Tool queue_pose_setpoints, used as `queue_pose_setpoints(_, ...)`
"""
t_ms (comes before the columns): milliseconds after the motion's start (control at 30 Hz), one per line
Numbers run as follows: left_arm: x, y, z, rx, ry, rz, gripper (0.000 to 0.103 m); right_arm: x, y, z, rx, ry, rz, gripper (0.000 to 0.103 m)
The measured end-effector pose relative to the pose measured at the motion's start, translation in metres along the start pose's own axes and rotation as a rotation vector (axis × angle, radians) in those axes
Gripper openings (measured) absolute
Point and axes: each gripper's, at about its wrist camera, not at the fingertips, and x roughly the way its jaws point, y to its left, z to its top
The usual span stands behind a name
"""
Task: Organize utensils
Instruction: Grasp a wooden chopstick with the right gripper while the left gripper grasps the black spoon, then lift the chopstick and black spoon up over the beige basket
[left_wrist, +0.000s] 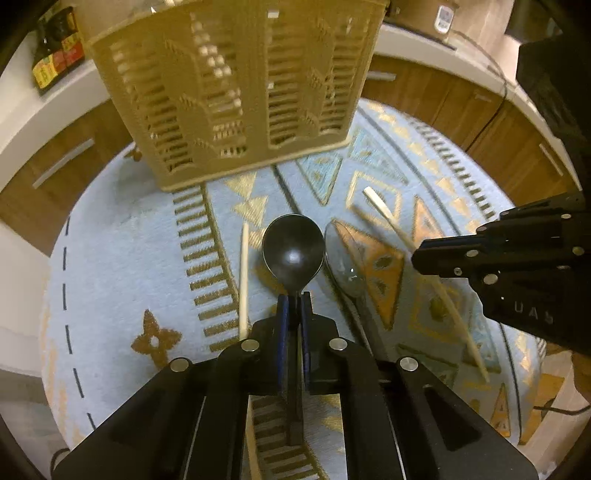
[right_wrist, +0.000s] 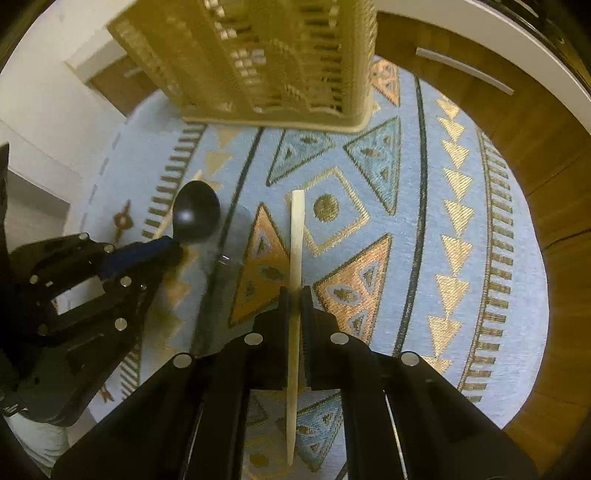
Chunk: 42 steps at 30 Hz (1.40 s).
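Note:
My left gripper (left_wrist: 294, 297) is shut on the handle of a black spoon (left_wrist: 293, 253), bowl pointing forward, held above the patterned cloth. It also shows in the right wrist view (right_wrist: 177, 249) with the black spoon (right_wrist: 195, 216). My right gripper (right_wrist: 294, 291) is shut on a cream chopstick (right_wrist: 296, 236), held lengthwise between the jaws; it appears at the right of the left wrist view (left_wrist: 417, 258) with the chopstick (left_wrist: 384, 212). A tan slotted utensil basket (left_wrist: 236, 88) stands ahead, also in the right wrist view (right_wrist: 273, 62). A second chopstick (left_wrist: 244, 280) and a metal spoon (left_wrist: 347, 258) lie on the cloth.
A round table carries a pale blue cloth (right_wrist: 424, 221) with gold and orange triangles. Wooden cabinets with metal handles (left_wrist: 62, 162) and a white counter surround it. Sauce bottles (left_wrist: 55, 51) stand on the counter at far left.

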Motion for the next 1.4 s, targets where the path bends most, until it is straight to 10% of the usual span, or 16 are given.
queue_pose_setpoints(900,-0.183,0.017,0.065,-0.049,-0.634,-0.088,0.004,-0.202,0.006,0.008,-0.106,-0.644,0.053,0.005)
queue_pose_setpoints(1400,-0.169,0.045,0.109,-0.248,-0.88,-0.142,0.004,-0.237,-0.01,0.055,-0.023,-1.027,-0.035,0.005)
